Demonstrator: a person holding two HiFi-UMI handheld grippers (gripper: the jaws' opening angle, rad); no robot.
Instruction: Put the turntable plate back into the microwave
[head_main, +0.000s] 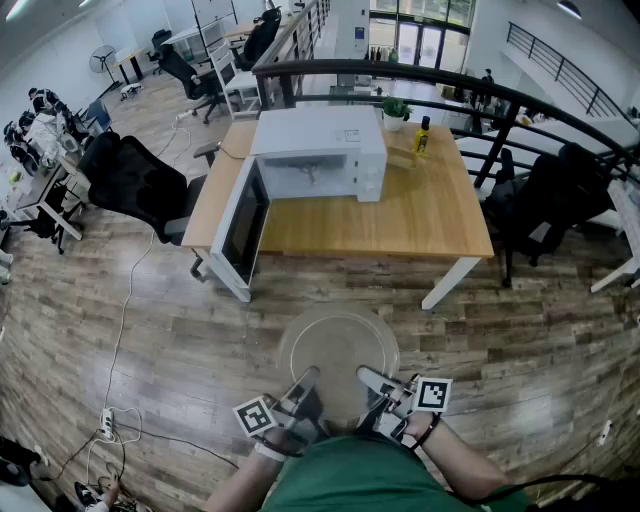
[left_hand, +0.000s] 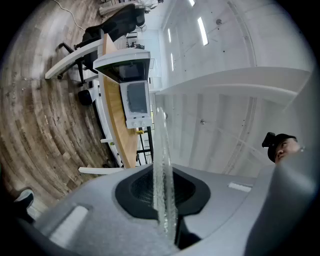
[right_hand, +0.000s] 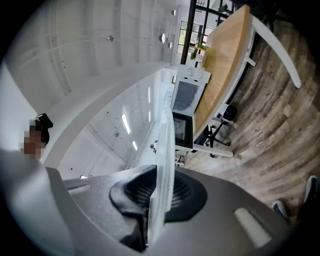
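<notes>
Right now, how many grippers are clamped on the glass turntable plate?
2. The left gripper grips the turntable plate at its near-left rim; the right gripper grips its near-right rim. No other gripper is in view.

A: How are the arms sitting?
B: Low in the head view, the left forearm (head_main: 243, 487) and right forearm (head_main: 466, 474) are angling inward toward the bottom centre.

A: And the grippers?
B: The left gripper (head_main: 304, 380) is clamping the near rim of the glass plate (head_main: 338, 345). The right gripper (head_main: 370, 379) is pinching that same rim just beside it. Both are pointing roughly level, with the marker cubes (head_main: 255, 415) facing up.
</notes>
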